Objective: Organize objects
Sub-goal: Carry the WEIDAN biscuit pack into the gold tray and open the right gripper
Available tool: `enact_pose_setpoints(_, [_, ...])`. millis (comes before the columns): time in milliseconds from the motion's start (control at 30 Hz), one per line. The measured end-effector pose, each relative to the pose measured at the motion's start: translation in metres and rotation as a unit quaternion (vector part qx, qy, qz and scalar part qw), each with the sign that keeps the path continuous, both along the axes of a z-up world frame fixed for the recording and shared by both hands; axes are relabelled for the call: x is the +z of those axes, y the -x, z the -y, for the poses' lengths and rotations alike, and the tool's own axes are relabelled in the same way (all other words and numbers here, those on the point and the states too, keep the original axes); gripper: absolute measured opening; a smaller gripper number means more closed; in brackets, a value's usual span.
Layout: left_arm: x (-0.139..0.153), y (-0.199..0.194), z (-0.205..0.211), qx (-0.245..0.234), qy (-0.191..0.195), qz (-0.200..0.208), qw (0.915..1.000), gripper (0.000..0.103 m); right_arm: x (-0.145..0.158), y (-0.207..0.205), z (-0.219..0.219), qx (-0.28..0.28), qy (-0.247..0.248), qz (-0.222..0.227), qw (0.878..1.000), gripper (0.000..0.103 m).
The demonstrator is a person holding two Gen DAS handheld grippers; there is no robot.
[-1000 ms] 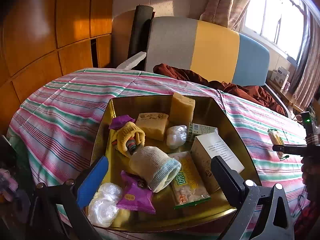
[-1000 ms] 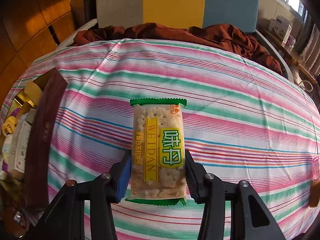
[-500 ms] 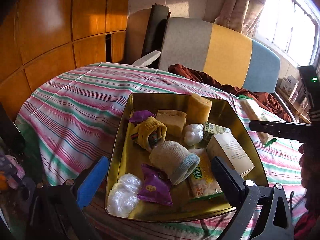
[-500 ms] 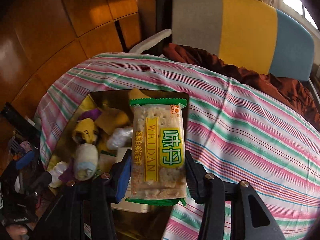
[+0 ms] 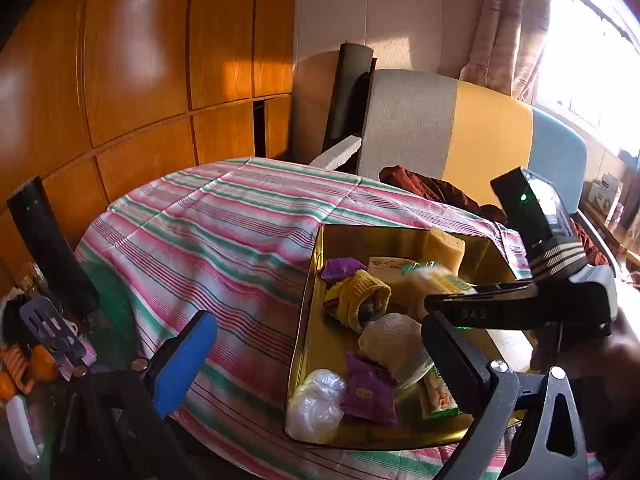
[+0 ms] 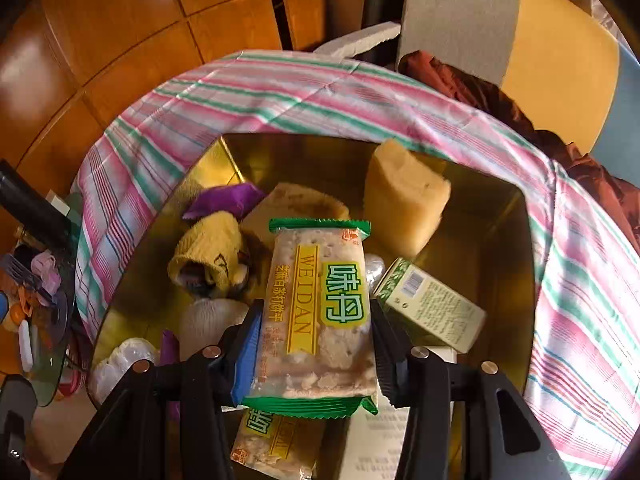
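Note:
A gold tin tray (image 6: 500, 240) on the striped tablecloth holds several items: a yellow sock roll (image 6: 208, 256), a yellow sponge block (image 6: 404, 200), a green-and-white box (image 6: 432, 312), purple sachets (image 5: 368, 392) and a second cracker packet (image 6: 272, 440). My right gripper (image 6: 316, 344) is shut on a green-and-yellow cracker packet (image 6: 320, 300) and hangs over the tray's middle, pointing steeply down. In the left wrist view that packet (image 5: 432, 280) looks blurred above the tray (image 5: 308, 320). My left gripper (image 5: 318, 332) stands open at the tray's near left side with nothing between its fingers.
The striped tablecloth (image 5: 224, 232) covers a round table. Behind it is a grey, yellow and blue chair (image 5: 460, 132) with a brown-red cloth (image 5: 424, 188) on it. A black cylinder (image 5: 52, 248) and small clutter (image 5: 44, 336) lie at the left. Wood panels line the wall.
My right gripper carried the cracker packet leftward from above bare tablecloth to above the tray. My left gripper drifted left, so the tray now sits to the right in its view.

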State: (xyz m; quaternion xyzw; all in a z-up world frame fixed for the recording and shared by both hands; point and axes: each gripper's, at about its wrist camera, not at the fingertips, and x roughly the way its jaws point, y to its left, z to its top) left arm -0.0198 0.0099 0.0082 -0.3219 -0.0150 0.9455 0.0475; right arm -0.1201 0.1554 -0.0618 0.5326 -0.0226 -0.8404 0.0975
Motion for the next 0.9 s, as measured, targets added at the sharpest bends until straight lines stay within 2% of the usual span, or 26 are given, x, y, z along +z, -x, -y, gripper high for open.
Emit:
enact_pose_setpoints(167, [-0.001,0.005,0.003,0.013,-0.026,0.010,0.9995,0.103,-0.004,-0.007,-0.004,0.001,0.018,0.000,1.000,0.053])
enact_pose_setpoints(233, [0.001,0.005,0.001,0.020,-0.024,0.011,0.9994,0.103,0.002,-0.015,-0.006,0.000,0.024,-0.016,1.000,0.060])
enact_pose_setpoints(300, [0.003,0.004,-0.001,0.025,-0.023,0.010,0.9994,0.103,0.012,-0.025,-0.008,0.000,0.024,-0.038,0.999,0.076])
enact_pose_setpoints(467, [0.013,0.000,-0.008,0.026,0.001,-0.007,0.9996,0.103,0.032,-0.055,-0.018,-0.016,0.023,-0.080,0.996,0.077])
enact_pose_setpoints(667, [0.022,-0.008,-0.008,0.015,-0.018,-0.024,0.9994,0.103,0.042,-0.093,-0.035,-0.055,0.025,-0.106,0.992,0.077])
enact_pose_setpoints(833, [0.024,-0.015,-0.014,0.007,-0.031,-0.019,0.9993,0.103,0.042,-0.123,-0.045,-0.101,-0.018,-0.128,0.986,0.077])
enact_pose_setpoints(900, [0.022,-0.018,-0.020,0.009,-0.024,-0.020,0.9995,0.103,0.043,-0.134,-0.049,-0.121,-0.035,-0.140,0.982,0.077])
